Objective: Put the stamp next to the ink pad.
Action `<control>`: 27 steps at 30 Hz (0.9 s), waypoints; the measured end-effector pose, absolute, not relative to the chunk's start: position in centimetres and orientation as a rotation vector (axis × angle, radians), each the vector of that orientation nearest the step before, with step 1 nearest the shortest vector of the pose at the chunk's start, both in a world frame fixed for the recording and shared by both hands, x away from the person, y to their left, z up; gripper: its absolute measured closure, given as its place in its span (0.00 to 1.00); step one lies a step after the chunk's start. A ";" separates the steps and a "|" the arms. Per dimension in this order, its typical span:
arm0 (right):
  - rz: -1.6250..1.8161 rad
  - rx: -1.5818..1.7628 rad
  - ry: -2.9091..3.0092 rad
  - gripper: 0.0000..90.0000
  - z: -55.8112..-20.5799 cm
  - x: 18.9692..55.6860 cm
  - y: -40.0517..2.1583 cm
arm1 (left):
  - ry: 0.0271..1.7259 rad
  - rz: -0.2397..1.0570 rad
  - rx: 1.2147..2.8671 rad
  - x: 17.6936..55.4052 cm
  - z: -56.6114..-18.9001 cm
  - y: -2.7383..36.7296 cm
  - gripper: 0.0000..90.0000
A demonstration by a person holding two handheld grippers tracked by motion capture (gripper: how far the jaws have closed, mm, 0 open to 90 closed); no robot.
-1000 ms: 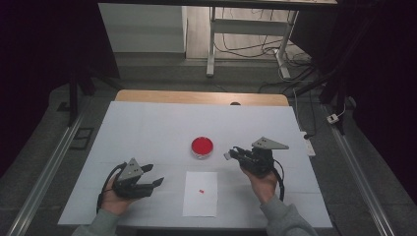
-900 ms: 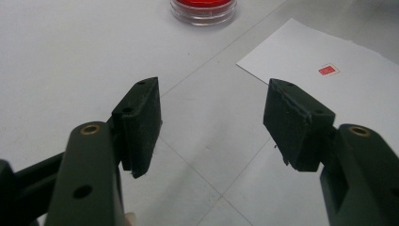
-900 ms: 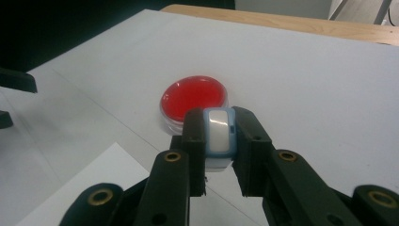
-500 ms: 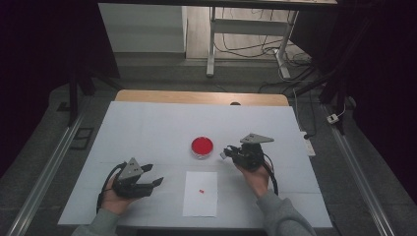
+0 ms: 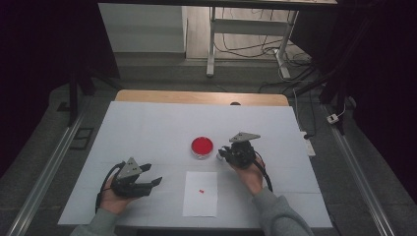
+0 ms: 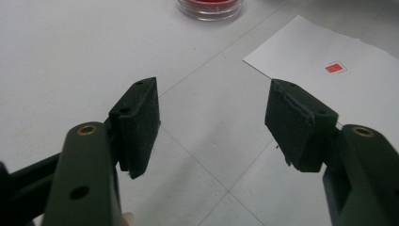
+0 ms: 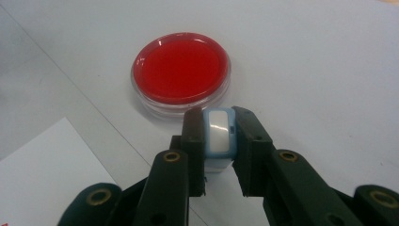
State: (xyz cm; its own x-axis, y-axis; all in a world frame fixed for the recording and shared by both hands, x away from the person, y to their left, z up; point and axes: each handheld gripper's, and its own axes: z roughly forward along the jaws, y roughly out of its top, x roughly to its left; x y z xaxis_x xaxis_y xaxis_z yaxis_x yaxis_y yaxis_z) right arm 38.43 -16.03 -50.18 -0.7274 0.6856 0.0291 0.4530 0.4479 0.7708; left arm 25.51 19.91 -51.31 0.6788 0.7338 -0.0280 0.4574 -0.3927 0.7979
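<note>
A round clear dish of red ink (image 5: 202,146) (image 7: 181,71) (image 6: 210,6) sits mid-table. My right gripper (image 5: 223,153) (image 7: 218,136) hovers just right of the dish, shut on a small pale-blue stamp with a white face (image 7: 218,134). In front of the dish lies a white paper sheet (image 5: 200,193) (image 6: 329,47) bearing one small red stamp mark (image 5: 201,190) (image 6: 333,68). My left gripper (image 5: 155,182) (image 6: 211,125) rests low at the table's near left, open, with nothing between its jaws, pointing toward the sheet.
The white table cover (image 5: 147,128) spreads wide around everything. A wooden table edge (image 5: 196,97) runs along the back. A metal frame leg and cables (image 5: 246,44) stand on the floor beyond. Rails (image 5: 44,167) flank the table.
My right gripper has moved left and forward with the stamp, ending close beside the red dish. The left gripper has stayed in place.
</note>
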 end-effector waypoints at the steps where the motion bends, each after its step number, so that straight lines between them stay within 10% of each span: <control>1: 1.159 0.977 2.414 0.83 -50.3 38.4 -16.0 | 0.916 0.420 2.056 25.5 -51.3 19.9 0.40; 27: 1.284 0.930 2.331 0.53 -49.1 37.7 -17.2 | 0.927 0.424 2.054 25.5 -51.4 20.4 0.39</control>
